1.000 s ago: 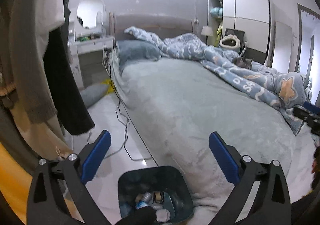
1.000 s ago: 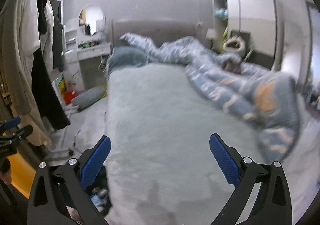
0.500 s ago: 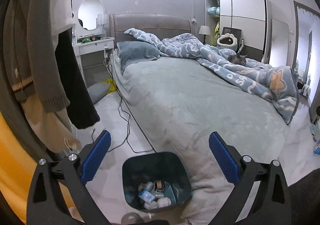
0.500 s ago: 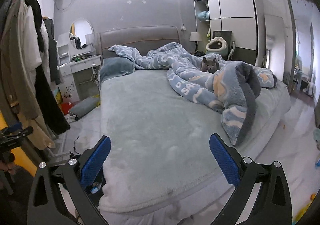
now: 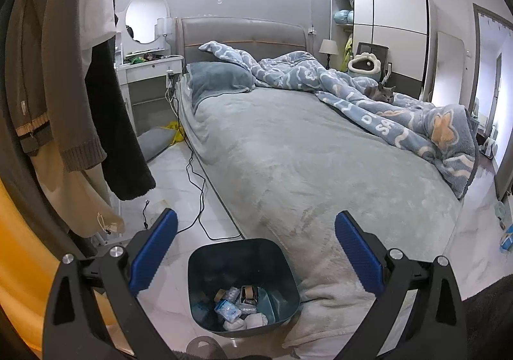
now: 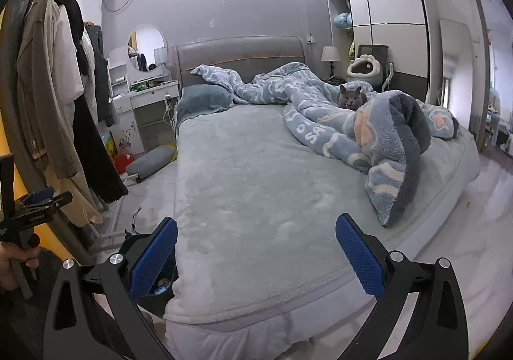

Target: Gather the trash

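Grey-walled bedroom, lit by ceiling lamps, holds a wide bed with a pale green plush cover that fills the middle of both views.

Left gripper has its blue-padded jaws spread wide and holds nothing. Directly below and between them stands the dark teal plastic trash bin on the white tiled floor, against the bed's foot corner. Inside it lie crumpled wrappers, small plastic packets and a white wad of paper.

Right gripper also has its jaws spread wide and empty, hovering over the foot end of the bed. Behind its left pad, part of the bin's dark rim shows at the bed corner.

Farther out, a rumpled blue fleece blanket with white patterns lies heaped on the right side of the bed, and a grey cat sits in it. A black cable trails across the floor beside the bed. Coats hang on a rack at left. A hand grips the left tool's handle at the right view's edge.
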`<state>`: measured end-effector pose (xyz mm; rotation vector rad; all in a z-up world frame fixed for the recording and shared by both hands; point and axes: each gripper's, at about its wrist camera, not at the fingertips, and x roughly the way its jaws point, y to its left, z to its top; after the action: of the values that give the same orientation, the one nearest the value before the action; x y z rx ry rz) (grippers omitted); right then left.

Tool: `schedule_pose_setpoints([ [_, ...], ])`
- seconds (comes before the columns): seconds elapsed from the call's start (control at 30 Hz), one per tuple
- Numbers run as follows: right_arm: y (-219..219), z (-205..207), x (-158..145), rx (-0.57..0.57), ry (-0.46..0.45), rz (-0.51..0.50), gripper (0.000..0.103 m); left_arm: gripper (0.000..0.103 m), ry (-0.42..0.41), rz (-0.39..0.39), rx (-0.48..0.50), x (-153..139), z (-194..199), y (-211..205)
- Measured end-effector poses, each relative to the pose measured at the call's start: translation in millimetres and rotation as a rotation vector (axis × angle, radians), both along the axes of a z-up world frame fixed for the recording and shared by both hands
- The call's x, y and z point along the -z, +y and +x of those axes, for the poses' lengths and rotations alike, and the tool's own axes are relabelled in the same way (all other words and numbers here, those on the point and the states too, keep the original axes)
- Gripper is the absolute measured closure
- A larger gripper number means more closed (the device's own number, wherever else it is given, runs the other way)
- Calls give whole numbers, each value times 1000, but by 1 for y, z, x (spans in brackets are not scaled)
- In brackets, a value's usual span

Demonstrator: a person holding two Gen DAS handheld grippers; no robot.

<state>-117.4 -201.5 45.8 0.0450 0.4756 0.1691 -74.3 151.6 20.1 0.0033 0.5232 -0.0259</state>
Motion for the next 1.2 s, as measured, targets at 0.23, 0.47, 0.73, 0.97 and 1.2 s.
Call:
schedule_pose_setpoints([
  [0.23, 2, -3, 1, 1, -2, -21, 3, 3, 7, -3, 9, 1, 1, -5],
  [0.47, 2, -3, 1, -3, 0, -22, 3, 3, 7, 1, 10, 1, 2, -7],
  [0.73, -1, -5, 2, 4, 1, 4, 3, 3, 8, 0, 9, 1, 2, -8],
  [0.97, 0, -6, 1, 5, 1, 6, 3, 3, 8, 3, 14, 2, 2, -10],
  [1.2, 0, -6, 1, 5, 1, 3, 3, 3, 8, 3, 14, 2, 2, -10],
])
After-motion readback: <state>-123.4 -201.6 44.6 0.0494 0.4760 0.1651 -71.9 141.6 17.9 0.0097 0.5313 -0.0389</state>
